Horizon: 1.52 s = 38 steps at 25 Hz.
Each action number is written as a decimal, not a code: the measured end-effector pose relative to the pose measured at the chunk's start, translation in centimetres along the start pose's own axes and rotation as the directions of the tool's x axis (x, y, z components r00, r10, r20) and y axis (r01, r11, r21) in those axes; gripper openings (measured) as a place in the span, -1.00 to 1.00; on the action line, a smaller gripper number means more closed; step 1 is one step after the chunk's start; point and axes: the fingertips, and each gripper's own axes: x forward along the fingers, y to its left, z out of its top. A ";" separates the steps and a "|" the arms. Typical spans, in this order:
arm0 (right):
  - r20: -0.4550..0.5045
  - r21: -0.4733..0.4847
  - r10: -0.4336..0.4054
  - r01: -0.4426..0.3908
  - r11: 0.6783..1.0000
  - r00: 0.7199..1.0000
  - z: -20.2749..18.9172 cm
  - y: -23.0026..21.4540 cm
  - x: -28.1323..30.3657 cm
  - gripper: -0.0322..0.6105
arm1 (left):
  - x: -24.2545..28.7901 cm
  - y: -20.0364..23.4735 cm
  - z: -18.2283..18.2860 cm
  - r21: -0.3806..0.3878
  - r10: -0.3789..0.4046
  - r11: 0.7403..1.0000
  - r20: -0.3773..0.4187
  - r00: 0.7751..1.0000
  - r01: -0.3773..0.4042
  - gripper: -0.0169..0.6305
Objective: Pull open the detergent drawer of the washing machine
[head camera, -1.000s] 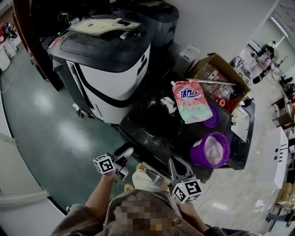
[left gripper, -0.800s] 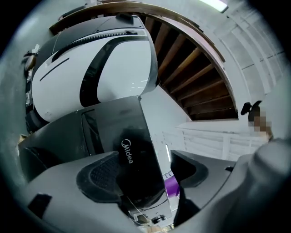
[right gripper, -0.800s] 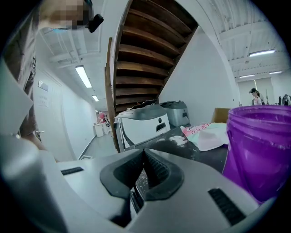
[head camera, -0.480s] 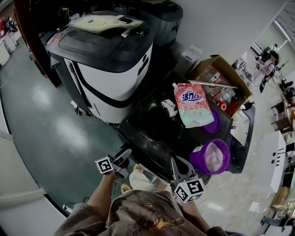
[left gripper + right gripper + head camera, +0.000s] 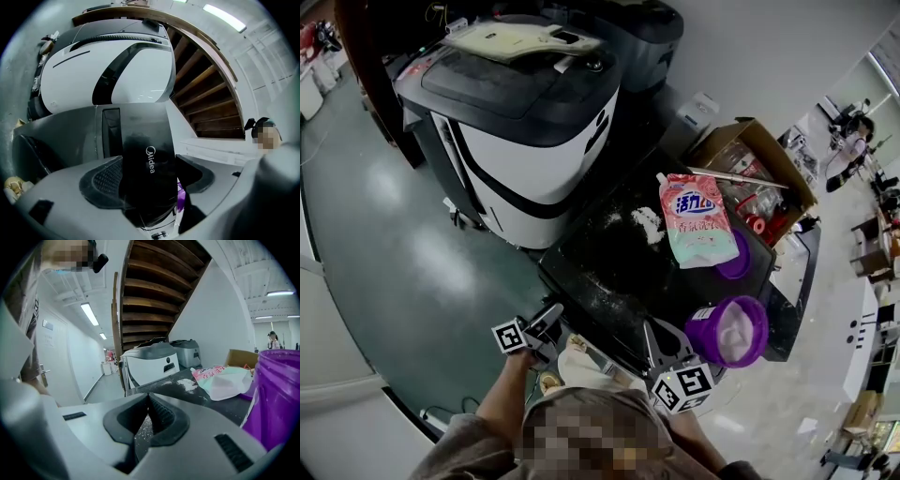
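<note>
Washing machine (image 5: 539, 155): well apart, ahead-left, nearer my left gripper (image 5: 546, 324), fingers spread and empty; right gripper (image 5: 659, 339) fingers closed, empty.

Dim and greenish from the head, with pale glare patches on the floor (image 5: 403, 234) left of the black washing machine (image 5: 600, 272). Heavily bowed toward the edges, black at the corners in both gripper views. Brightest at the ceiling strip (image 5: 89, 314) up-left of that machine. Soft and smeared nearest the lens.
</note>
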 end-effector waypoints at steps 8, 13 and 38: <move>-0.015 0.001 0.006 -0.006 1.000 1.000 -0.3 -0.4 0.2 -0.89 | 0.9 0.6 -0.2 -0.041 -0.022 0.999 0.018 1.000 0.023 0.13; -0.016 0.001 -0.009 0.009 1.000 1.000 -0.4 -0.9 -0.2 -0.89 | 1.3 0.9 -0.2 -0.079 -0.056 0.995 0.039 0.998 0.059 0.13; -0.047 -0.013 -0.019 0.018 1.000 0.999 -1.1 -0.4 -0.9 -0.89 | 1.5 1.4 0.3 -0.171 -0.158 0.969 0.117 0.981 0.176 0.06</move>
